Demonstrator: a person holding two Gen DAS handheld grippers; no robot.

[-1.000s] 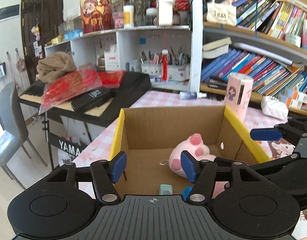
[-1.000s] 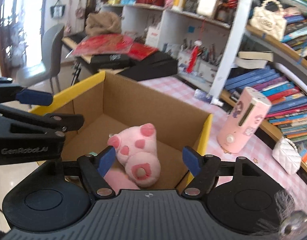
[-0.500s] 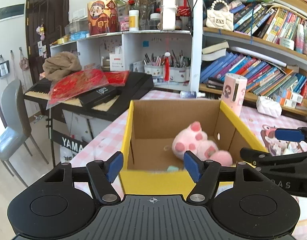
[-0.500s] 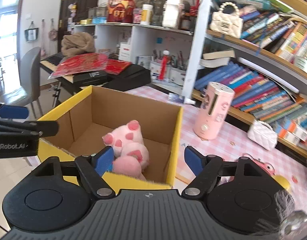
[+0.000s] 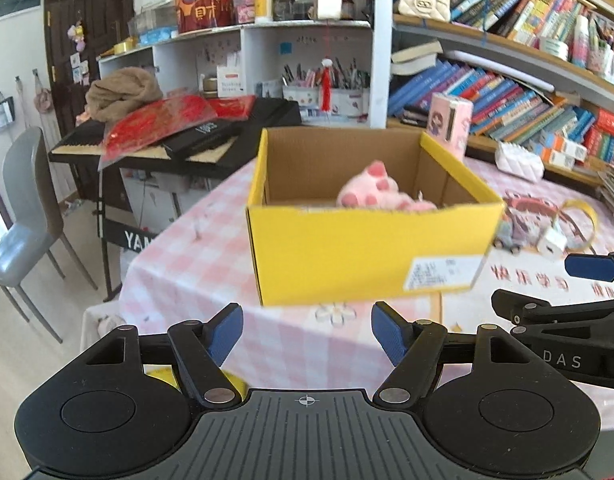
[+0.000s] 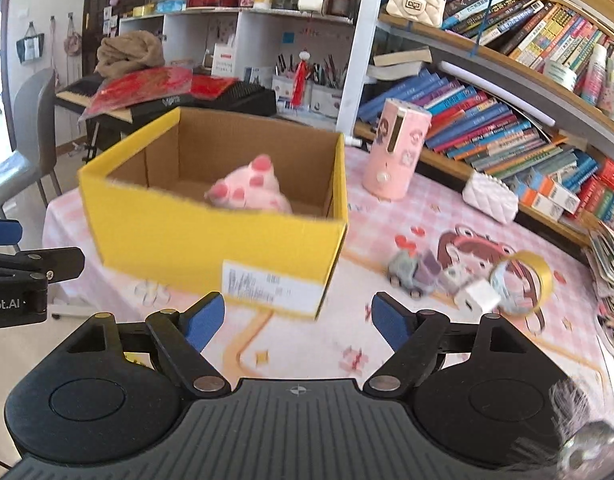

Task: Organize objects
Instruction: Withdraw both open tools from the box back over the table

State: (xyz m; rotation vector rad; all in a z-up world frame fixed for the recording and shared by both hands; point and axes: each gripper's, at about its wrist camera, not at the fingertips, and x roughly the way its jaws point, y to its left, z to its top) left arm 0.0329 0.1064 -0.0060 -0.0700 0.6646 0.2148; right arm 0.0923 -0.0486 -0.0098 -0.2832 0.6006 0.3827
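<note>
Right wrist only: tape roll (image 6: pixel 525 282) unobstructed

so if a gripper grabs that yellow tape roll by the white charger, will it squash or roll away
The yellow tape roll looks like a thin open ring, so it would probably flex if pinched across its width. It seems tilted, leaning on the small clutter near the white charger, so a nudge may topple or roll it. It is likely light.

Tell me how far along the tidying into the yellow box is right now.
Done: the pink plush toy lies inside the yellow box. In hand: nothing; both the left tongs and right tongs are opening with nothing between them. Left: the tape roll, white charger and small grey toy on the tablecloth.
</note>
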